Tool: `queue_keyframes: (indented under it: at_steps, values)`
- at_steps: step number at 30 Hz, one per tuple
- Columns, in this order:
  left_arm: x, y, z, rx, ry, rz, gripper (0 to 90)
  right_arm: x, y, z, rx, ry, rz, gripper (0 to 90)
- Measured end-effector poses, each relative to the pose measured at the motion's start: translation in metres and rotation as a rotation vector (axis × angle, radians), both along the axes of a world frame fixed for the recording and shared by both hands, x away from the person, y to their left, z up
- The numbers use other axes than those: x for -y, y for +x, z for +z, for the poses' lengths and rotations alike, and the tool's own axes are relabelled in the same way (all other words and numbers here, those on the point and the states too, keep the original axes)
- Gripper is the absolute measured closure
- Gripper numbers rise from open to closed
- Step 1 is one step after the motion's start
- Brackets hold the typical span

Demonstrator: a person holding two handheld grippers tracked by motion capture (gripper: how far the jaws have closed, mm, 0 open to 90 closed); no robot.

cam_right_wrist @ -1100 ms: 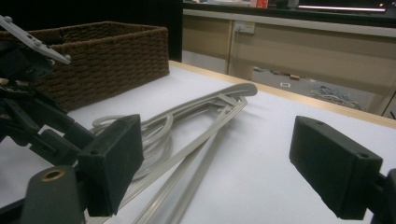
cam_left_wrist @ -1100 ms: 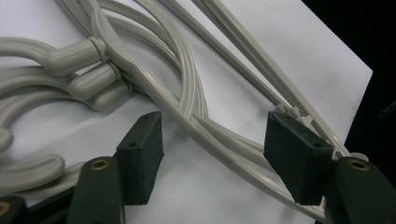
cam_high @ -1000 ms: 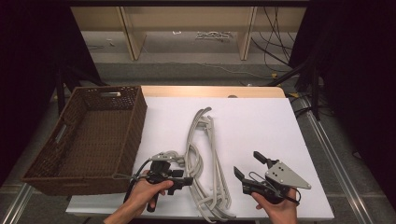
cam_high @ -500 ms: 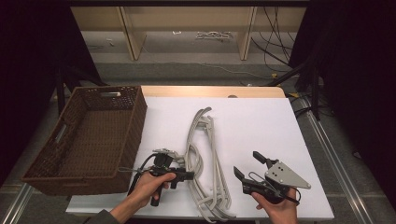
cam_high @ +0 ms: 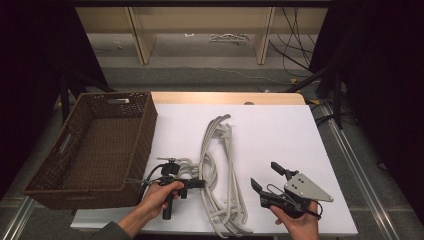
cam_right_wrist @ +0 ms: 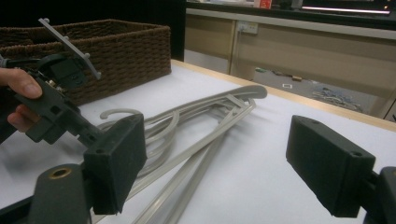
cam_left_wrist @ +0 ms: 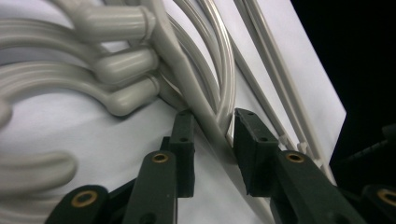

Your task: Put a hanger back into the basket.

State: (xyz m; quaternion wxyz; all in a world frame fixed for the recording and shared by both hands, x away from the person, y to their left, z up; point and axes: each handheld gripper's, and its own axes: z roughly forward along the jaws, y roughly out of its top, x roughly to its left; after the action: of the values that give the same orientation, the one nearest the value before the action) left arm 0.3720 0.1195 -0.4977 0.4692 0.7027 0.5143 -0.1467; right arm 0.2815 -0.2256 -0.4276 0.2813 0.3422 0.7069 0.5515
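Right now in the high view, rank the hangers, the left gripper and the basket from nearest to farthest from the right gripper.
1. Hangers: just left of the right gripper.
2. Left gripper: beyond them, at the hooks.
3. Basket: far left, off the table's edge.

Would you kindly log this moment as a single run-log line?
left tool: open around a hanger arm in the hanger pile | right tool: open, held apart from the pile | wicker basket: nothing visible inside

Left gripper [cam_high: 200, 184] is right up against the pile of grey hangers [cam_high: 220, 175], right gripper [cam_high: 270, 179] hovering nearby, jaws spread, wicker basket [cam_high: 95, 145] off left.
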Motion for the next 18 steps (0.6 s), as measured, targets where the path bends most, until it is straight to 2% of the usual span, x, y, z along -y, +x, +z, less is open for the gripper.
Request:
queue_keyframes:
  at_steps: [2, 5, 8, 13, 16, 18]
  values:
    - [-0.004, 0.001, 0.001, -0.008, -0.035, 0.023, 73.3, 0.0, 0.001, -0.001, 0.003, 0.005, 0.004, 21.2]
    - [-0.006, 0.0, 0.003, -0.011, -0.064, 0.037, 75.9, 0.0, 0.001, -0.001, 0.01, 0.009, 0.002, 21.2]
    - [-0.004, -0.002, 0.005, -0.003, -0.075, 0.062, 76.9, 0.0, 0.001, -0.001, 0.009, 0.008, 0.003, 21.2]
    - [-0.007, -0.002, 0.01, 0.002, -0.091, 0.059, 78.4, 0.0, 0.001, -0.001, 0.007, 0.005, 0.004, 21.2]
    - [-0.007, -0.003, 0.015, 0.025, -0.098, 0.075, 79.4, 0.0, 0.001, -0.001, 0.011, 0.007, 0.002, 21.3]
    - [-0.006, -0.003, 0.019, 0.04, -0.095, 0.076, 80.0, 0.001, 0.0, 0.0, 0.0, -0.013, -0.005, 21.3]
